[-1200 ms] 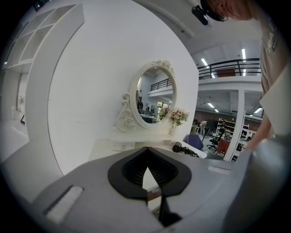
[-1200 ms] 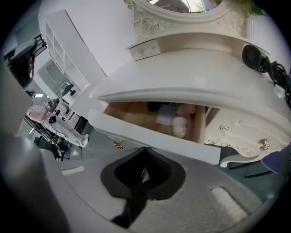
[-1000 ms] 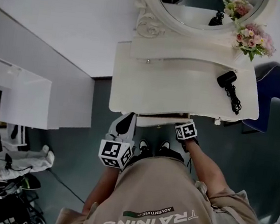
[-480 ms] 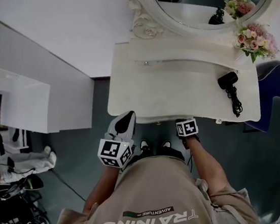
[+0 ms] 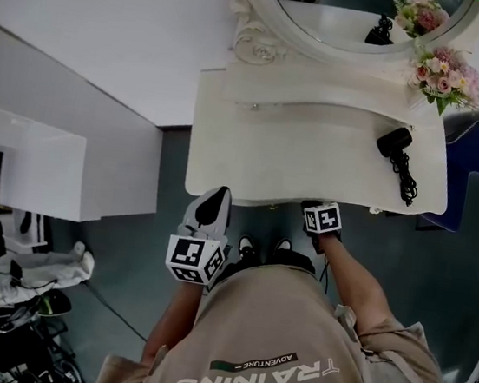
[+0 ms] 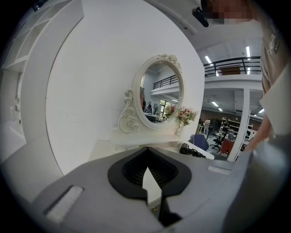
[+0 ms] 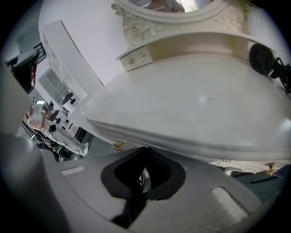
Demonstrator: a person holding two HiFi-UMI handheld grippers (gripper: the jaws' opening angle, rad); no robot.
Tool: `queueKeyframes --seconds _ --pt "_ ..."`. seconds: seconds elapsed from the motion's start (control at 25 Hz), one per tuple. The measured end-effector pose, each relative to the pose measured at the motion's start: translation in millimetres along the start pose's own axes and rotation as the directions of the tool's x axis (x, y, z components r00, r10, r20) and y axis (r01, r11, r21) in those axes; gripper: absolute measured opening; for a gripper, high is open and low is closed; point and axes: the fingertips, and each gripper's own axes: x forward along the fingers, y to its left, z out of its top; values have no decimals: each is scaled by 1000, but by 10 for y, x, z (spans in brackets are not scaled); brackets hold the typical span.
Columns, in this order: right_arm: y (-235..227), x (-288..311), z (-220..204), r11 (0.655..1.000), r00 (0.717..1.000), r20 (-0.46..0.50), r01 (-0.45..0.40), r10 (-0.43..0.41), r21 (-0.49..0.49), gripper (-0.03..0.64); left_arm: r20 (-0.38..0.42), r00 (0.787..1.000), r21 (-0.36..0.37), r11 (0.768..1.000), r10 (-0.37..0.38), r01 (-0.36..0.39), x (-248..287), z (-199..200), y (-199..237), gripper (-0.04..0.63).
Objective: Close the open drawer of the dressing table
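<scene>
The white dressing table (image 5: 305,156) stands ahead of me with an oval mirror (image 5: 350,13) at its back. No drawer sticks out past the front edge (image 5: 264,202) in the head view. In the right gripper view the front (image 7: 182,146) lies tucked under the tabletop lip, with a gold knob (image 7: 118,146) beside it. My right gripper (image 5: 310,207) is shut and sits right at that front edge (image 7: 143,149). At the table's front left corner my left gripper (image 5: 213,200) hangs shut and holds nothing (image 6: 146,149).
A black hair dryer (image 5: 394,144) with its cord lies on the right of the tabletop. Pink flowers (image 5: 445,71) stand at the back right. A blue chair (image 5: 478,143) is right of the table, a white shelf unit (image 5: 28,169) far left.
The drawer that stuck out from the table front a second ago has slid in under the top. My right gripper moved forward with it; the left one hardly moved.
</scene>
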Motion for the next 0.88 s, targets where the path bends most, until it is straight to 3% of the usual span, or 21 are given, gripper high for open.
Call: queueKeyframes --seconds 0.56,0.72,0.88 --pt "-126 -37 145 989 986 150 53 -73 136 3 -1 1000 -3 1000 25 -25 -198 -53 57 18" --pt "-165 -23 158 985 986 141 69 -92 160 3 -2 1000 -1 1000 29 -29 -273 -67 110 18" --pt "-67 -30 66 983 993 119 -17 -5 182 3 7 1000 2 1000 18 -18 -325 -70 119 18"
